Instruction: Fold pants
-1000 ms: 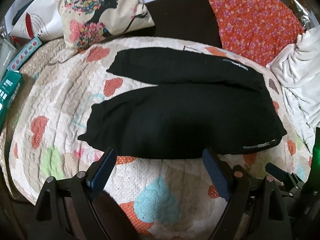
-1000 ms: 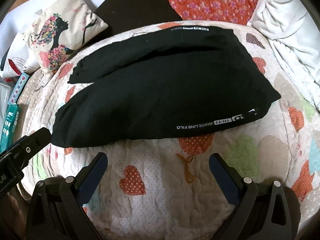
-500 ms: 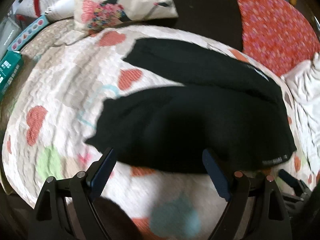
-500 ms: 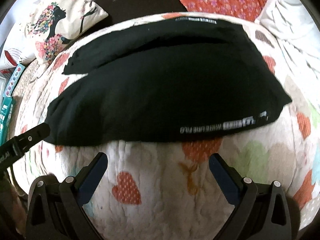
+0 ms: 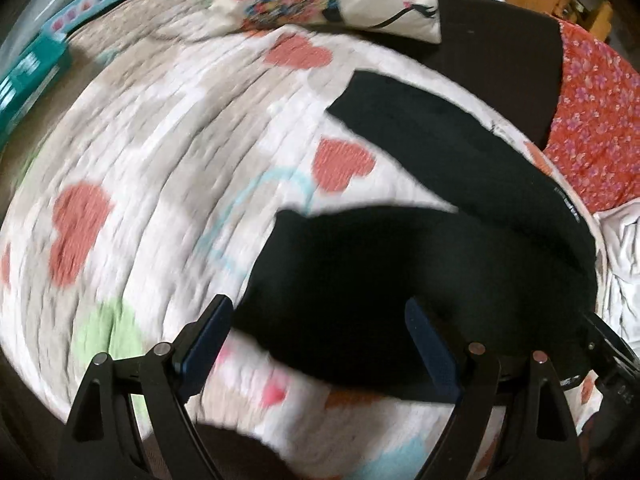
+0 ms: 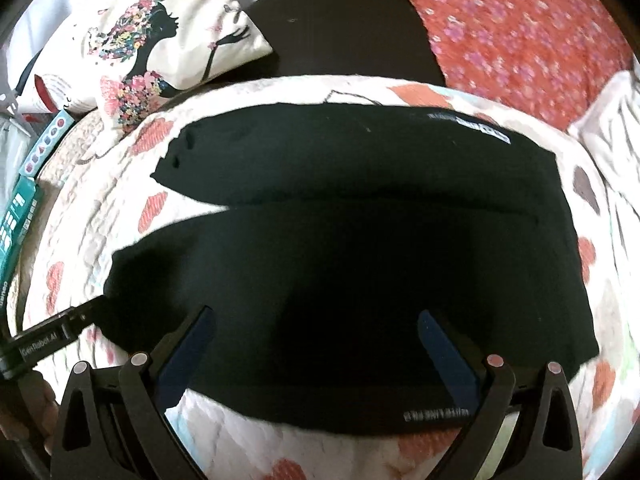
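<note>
Between the matt black plastic arms of the right claw (image 6: pixel 316 344) lie the pants (image 6: pixel 360 248), soft matt black cloth, on a puckered, stitched quilt (image 6: pixel 280 440); beyond, a printed cloth pillow (image 6: pixel 160 52).

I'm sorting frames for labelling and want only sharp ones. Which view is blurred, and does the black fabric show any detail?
Left wrist view: strong motion smear over the heart quilt, while the left tongs stay crisp. Right wrist view: sharper, slight softness at the rim, the pillow print readable. In both, the pants are a near-featureless black mass; only their white lettering shows.
</note>
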The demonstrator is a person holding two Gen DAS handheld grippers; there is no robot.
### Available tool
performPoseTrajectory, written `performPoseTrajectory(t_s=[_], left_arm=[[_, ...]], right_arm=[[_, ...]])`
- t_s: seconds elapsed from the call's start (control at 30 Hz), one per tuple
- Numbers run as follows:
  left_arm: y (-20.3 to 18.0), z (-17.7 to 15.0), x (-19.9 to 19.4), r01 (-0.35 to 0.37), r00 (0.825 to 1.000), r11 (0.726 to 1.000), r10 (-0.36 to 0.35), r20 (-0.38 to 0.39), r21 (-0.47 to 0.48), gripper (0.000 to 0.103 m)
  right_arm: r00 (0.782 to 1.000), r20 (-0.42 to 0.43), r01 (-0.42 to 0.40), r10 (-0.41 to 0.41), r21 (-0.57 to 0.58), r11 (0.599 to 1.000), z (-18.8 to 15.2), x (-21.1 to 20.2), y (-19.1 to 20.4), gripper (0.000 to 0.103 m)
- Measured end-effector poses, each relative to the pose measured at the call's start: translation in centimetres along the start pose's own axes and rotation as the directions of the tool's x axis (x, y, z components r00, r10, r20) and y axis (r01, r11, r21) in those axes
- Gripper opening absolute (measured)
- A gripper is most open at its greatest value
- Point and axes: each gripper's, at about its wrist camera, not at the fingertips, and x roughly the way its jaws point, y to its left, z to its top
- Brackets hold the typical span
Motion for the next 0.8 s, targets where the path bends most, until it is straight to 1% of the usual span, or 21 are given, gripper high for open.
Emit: performPoseTrajectory(t_s=[0.07, 0.17, 0.2, 0.27, 0.37, 0.43, 0.47, 0.57, 0.67, 0.73, 0.8], left_arm=[[-0.9, 2.4, 0.5, 0.034, 0.999, 0.998, -0.035, 0.011, 0.046, 0.088], [-2.4, 6.5, 1.5, 0.028, 0.998, 0.991, -0.035, 0.044, 0.131, 0.088], [-2.9, 7.7, 1.9, 0.029, 0.998, 0.986, -0.039, 0.054, 0.163, 0.088], [-4.1, 10.6, 3.2, 0.020, 0.997, 0.971, -0.038, 0.071, 0.238, 0.088], [-5.3, 13.9, 5.7, 0.014, 0.997, 0.951, -0.038, 0.070, 0.308, 0.088], [-5.8, 15.8, 7.6, 0.014, 0.997, 0.944, -0.036, 0.061, 0.329, 0.088], [-5.9, 16.7, 8.8, 0.021, 0.998, 0.945, -0.038, 0.044, 0.325, 0.088], [-5.6, 19.1, 11.9, 0.072, 0.997, 0.961, -0.075, 0.000, 0.269, 0.088], [-5.5, 20.3, 14.3, 0.087, 0.996, 0.966, -0.084, -0.025, 0.242, 0.087], [-6.4, 20.6, 14.7, 0.067, 0.997, 0.958, -0.075, 0.017, 0.279, 0.092], [-8.0, 20.6, 15.1, 0.057, 0.998, 0.937, -0.068, 0.020, 0.345, 0.095]], right_arm=[[1.000, 0.002, 0.009, -0.009, 0.009, 1.000, 1.0, 0.3, -0.7, 0.103], [0.999, 0.005, 0.042, -0.042, 0.011, 0.999, 3.6, 0.9, -3.2, 0.103], [0.998, 0.009, 0.057, -0.057, 0.001, 0.998, 5.0, 1.2, -4.4, 0.103], [0.998, 0.008, 0.068, -0.068, -0.037, 0.997, 7.6, 1.8, -6.0, 0.103], [0.998, -0.027, 0.053, -0.056, -0.111, 0.992, 11.7, 3.6, -7.9, 0.102], [0.998, -0.050, 0.036, -0.043, -0.139, 0.990, 13.8, 5.0, -8.8, 0.102], [0.997, -0.069, 0.027, -0.038, -0.151, 0.988, 15.0, 6.0, -9.3, 0.102], [0.996, -0.079, 0.037, -0.050, -0.167, 0.985, 17.3, 8.3, -10.6, 0.102], [0.993, -0.095, 0.047, -0.063, -0.161, 0.986, 19.1, 10.9, -12.2, 0.101], [0.992, -0.111, 0.040, -0.059, -0.167, 0.985, 19.7, 12.3, -13.0, 0.100], [0.988, -0.133, 0.047, -0.074, -0.195, 0.980, 19.9, 14.0, -13.4, 0.100]])
